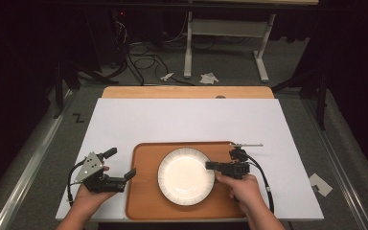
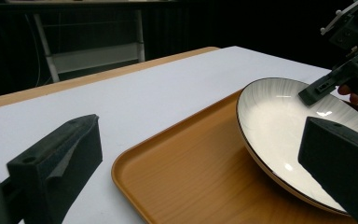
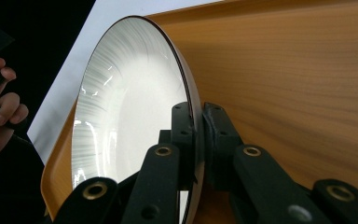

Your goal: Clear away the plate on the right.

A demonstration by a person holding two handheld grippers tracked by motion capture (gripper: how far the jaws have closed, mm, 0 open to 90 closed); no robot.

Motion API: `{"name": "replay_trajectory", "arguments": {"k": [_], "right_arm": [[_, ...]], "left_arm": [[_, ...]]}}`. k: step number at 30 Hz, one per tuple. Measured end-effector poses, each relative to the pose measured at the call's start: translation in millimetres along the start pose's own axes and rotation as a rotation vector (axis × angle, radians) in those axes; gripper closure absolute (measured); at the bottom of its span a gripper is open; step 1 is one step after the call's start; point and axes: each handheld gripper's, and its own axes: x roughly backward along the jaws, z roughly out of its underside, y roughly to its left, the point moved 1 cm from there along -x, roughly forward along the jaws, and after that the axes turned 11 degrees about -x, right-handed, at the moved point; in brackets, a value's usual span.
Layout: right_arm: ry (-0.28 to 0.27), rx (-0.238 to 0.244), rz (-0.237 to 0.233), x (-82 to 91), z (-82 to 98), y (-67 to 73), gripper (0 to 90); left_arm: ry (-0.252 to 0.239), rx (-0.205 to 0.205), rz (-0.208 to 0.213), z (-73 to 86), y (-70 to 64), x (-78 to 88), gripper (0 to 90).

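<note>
pretty dim room, black drapes all round, grey carpet floor (image 1: 38, 143) with a tangle of cables (image 1: 141, 60) and a couple of paper scraps (image 1: 209, 77), a white metal table frame (image 1: 225, 28) at the back, light falling on the white-topped table (image 1: 182, 120).

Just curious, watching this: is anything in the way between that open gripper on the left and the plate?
Nothing visible. The left gripper hangs open beside the tray, with bare tray between it and the plate. The right gripper is shut on the plate's far rim.
</note>
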Motion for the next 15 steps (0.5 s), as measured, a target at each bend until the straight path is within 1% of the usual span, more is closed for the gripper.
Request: {"name": "replay_trajectory", "arguments": {"k": [4,9,15], "right_arm": [[0.001,0.005,0.011,-0.4,0.2,0.3,85.0],[0.005,-0.003,0.006,-0.7,0.0,-1.0,84.1],[0.012,0.000,0.023,-1.3,0.0,-1.7,82.9]], "left_arm": [[0.000,-0.003,0.000,-0.2,-0.4,0.2,0.5],[0.001,-0.003,0.001,-0.2,-0.5,0.0,0.5],[0.000,-0.002,0.003,-0.2,-0.5,-0.2,0.5]]}}
